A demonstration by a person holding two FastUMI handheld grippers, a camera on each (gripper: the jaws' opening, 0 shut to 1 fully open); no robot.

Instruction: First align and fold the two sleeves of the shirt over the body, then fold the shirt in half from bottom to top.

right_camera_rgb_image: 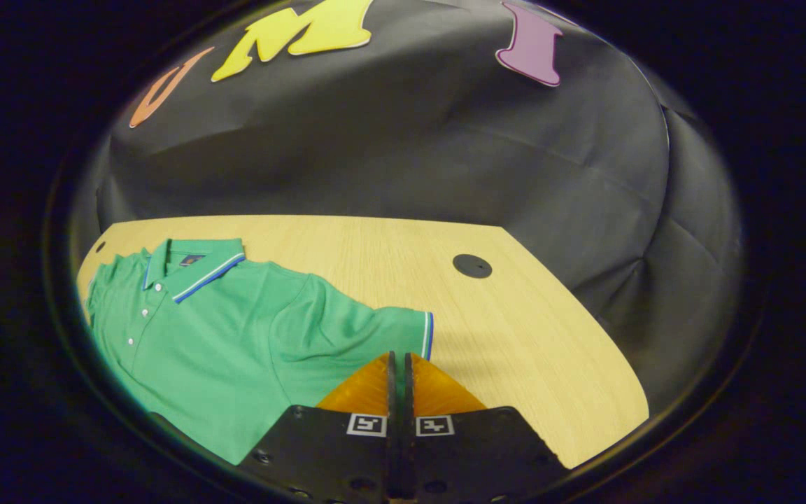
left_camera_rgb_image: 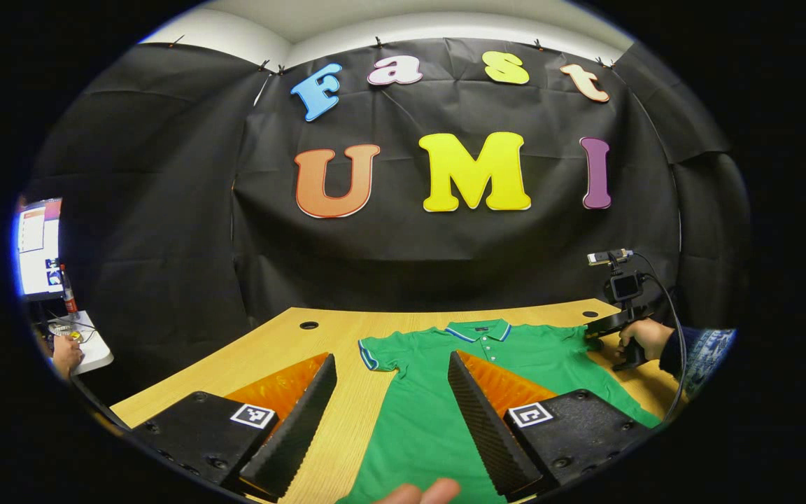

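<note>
A green shirt (left_camera_rgb_image: 445, 392) is spread flat, front up, on the table (left_camera_rgb_image: 291, 336), collar toward the wall, and both short sleeves lie out to the sides. In the left gripper view the left gripper (left_camera_rgb_image: 392, 399) is held above the near part of the shirt with its jaws wide apart and nothing between them; one finger stands over bare wood, the other over the body. In the right gripper view the right gripper (right_camera_rgb_image: 399, 364) is set at the lower edge of the right sleeve (right_camera_rgb_image: 375, 325), near the cuff, with its jaws pressed together; whether cloth is pinched between them cannot be told, since the tips meet just where the sleeve ends. The sleeves are judged to be the step in hand. For a clean fold, the cuff hem should be caught in a single layer, lifted just clear of the table, and carried across so that the crease falls along the shoulder seam. The left sleeve (left_camera_rgb_image: 378, 350) should be treated alike, so that both cuffs lie level over the chest, and the body should be kept from dragging.
</note>
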